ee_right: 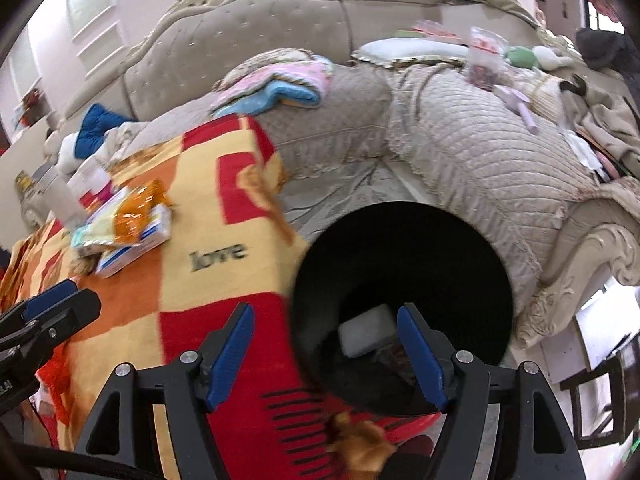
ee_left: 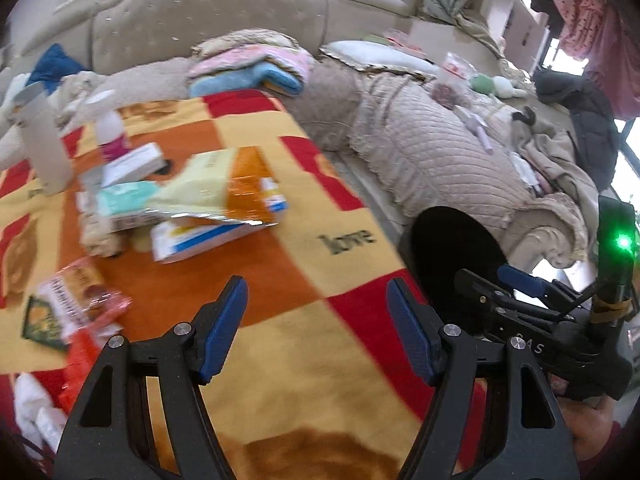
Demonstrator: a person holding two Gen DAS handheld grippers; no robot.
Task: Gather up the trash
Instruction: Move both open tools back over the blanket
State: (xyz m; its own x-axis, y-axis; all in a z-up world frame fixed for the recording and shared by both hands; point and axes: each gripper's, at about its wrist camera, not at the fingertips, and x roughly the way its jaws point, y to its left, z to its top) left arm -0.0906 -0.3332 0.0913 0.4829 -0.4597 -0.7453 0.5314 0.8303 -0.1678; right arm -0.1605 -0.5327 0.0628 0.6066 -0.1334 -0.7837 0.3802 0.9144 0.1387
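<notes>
Fingers (ee_left: 224,312) of the left gripper (ee_left: 316,328), released and empty, face the orange-and-cream foil wrapper (ee_left: 224,184) beyond them; the right gripper (ee_right: 326,348), also released, hangs over the round black bin (ee_right: 440,248).

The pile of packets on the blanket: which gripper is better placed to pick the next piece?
Left, probably. The left gripper is open, empty, facing the pile of packets. The right gripper, also open, hangs at the black bin.

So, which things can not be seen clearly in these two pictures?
- Round black bin, right wrist view: darkness hides most contents; only a pale block shows.
- Pile of packets and boxes, left wrist view: blur makes the print unreadable.
- White items, left wrist view: cut off by the edge.
</notes>
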